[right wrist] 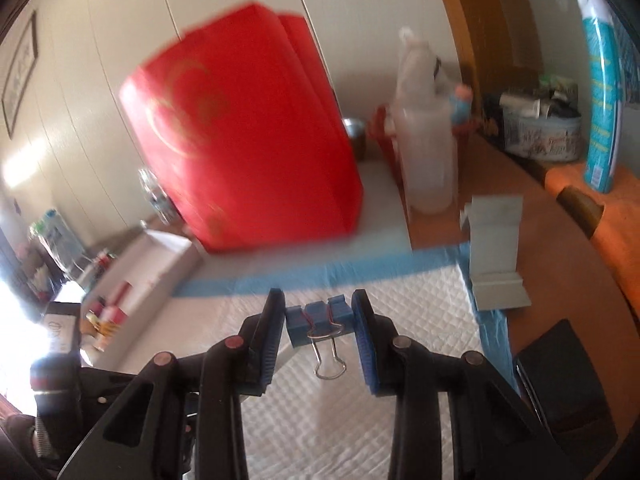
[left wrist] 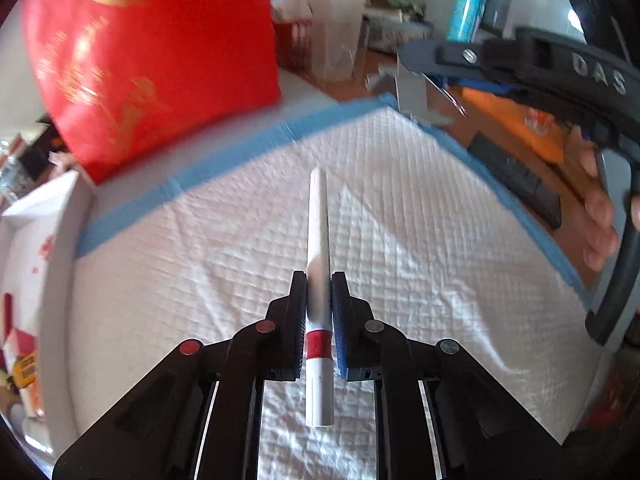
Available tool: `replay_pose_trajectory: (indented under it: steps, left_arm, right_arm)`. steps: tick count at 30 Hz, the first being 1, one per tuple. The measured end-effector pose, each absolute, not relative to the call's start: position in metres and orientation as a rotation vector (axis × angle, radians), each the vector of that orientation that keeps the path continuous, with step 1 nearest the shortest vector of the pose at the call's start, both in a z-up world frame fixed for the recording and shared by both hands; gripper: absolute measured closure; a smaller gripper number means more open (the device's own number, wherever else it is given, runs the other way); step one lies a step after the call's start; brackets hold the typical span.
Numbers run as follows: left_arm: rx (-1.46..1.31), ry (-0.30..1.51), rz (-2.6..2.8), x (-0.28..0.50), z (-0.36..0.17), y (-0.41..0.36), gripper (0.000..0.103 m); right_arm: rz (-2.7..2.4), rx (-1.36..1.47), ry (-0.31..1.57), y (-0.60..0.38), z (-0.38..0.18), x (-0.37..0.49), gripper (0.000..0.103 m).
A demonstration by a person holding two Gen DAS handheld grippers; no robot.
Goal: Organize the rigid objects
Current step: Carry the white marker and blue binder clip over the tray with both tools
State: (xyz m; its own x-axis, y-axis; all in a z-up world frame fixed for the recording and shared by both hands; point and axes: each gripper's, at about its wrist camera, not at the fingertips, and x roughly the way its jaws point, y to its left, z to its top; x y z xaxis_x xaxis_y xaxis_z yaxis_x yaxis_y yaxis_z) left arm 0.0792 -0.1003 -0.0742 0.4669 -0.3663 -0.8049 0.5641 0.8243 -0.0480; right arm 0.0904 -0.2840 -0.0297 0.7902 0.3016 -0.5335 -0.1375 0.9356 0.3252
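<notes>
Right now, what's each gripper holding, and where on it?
Left gripper: white pen, clamped mid-barrel above its red band. Right gripper: blue binder clip, pinched across its body ends.

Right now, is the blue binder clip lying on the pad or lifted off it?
Lifted. The blue binder clip sits clamped between the right gripper pads, wire handles dangling free above the white pad.

Bright daylight, glare low left; red bag (right wrist: 244, 132) motion-blurred; fisheye edges curved, dark
</notes>
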Motion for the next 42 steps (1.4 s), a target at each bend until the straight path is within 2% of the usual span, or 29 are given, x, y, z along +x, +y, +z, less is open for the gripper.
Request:
replay_pose_trajectory:
  steps: [5, 15, 32, 42]
  left_arm:
    - [0.186, 0.858, -0.546, 0.068, -0.045, -0.078, 0.091]
    - [0.136, 0.77, -0.532, 0.05, -0.008, -0.056, 0.091]
    - [0.088, 0.703, -0.451, 0.034, 0.013, -0.003, 0.091]
    - [0.015, 0.685, -0.344, 0.033, 0.016, 0.059, 0.091]
  right_arm:
    - [0.274, 0.264, 0.564, -0.271, -0.006, 0.076, 0.069]
    - [0.306, 0.229, 0.544, -0.249, 0.008, 0.058, 0.069]
    - [0.341, 0.217, 0.523, -0.207, 0.022, 0.05, 0.069]
    - [0.389, 0.207, 0.531, -0.166, 0.024, 0.056, 0.069]
